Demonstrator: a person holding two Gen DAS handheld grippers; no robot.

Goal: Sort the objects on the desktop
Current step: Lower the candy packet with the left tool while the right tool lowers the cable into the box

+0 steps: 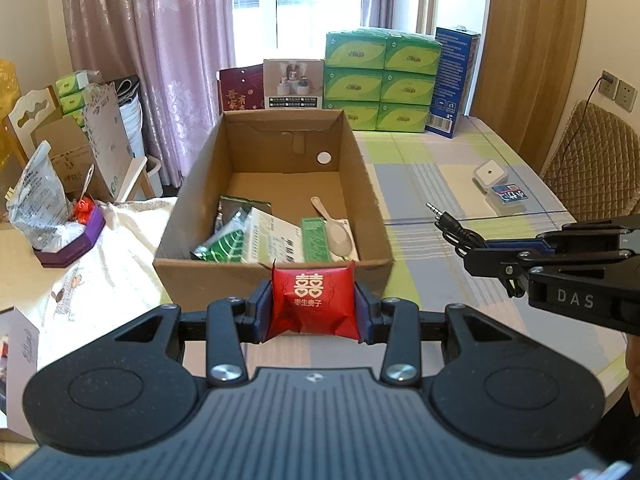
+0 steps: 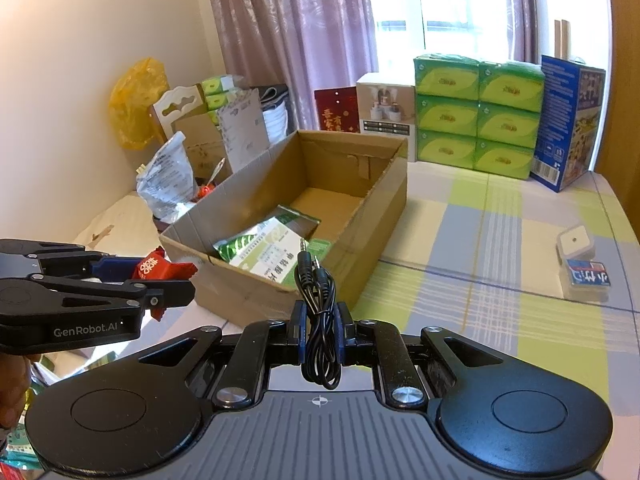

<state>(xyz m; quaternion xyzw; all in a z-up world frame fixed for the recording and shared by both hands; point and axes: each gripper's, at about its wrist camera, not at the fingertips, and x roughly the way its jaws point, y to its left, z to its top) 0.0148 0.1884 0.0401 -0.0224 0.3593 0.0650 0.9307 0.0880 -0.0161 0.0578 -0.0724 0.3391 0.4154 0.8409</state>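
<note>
My left gripper (image 1: pixel 314 310) is shut on a red candy packet (image 1: pixel 314 304) with white characters, held just in front of the near wall of an open cardboard box (image 1: pixel 276 270). The right wrist view shows that left gripper (image 2: pixel 168 284) and its red packet (image 2: pixel 160 270) at the left. My right gripper (image 2: pixel 320 334) is shut on a coiled black audio cable (image 2: pixel 318 320), its plugs pointing up, near the box's (image 2: pixel 360 236) right side. Seen from the left wrist, the right gripper (image 1: pixel 480 254) and the cable (image 1: pixel 452 226) hang over the table. Inside the box lie green packets (image 1: pixel 256 236) and a beige spoon (image 1: pixel 334 226).
A checked tablecloth (image 1: pixel 440 184) covers the table. A white square device (image 1: pixel 490 174) and a blue card pack (image 1: pixel 508 196) lie at the right. Green tissue packs (image 1: pixel 380 80) and a blue box (image 1: pixel 452 80) stand at the back. Bags and a purple box (image 1: pixel 68 248) crowd the left.
</note>
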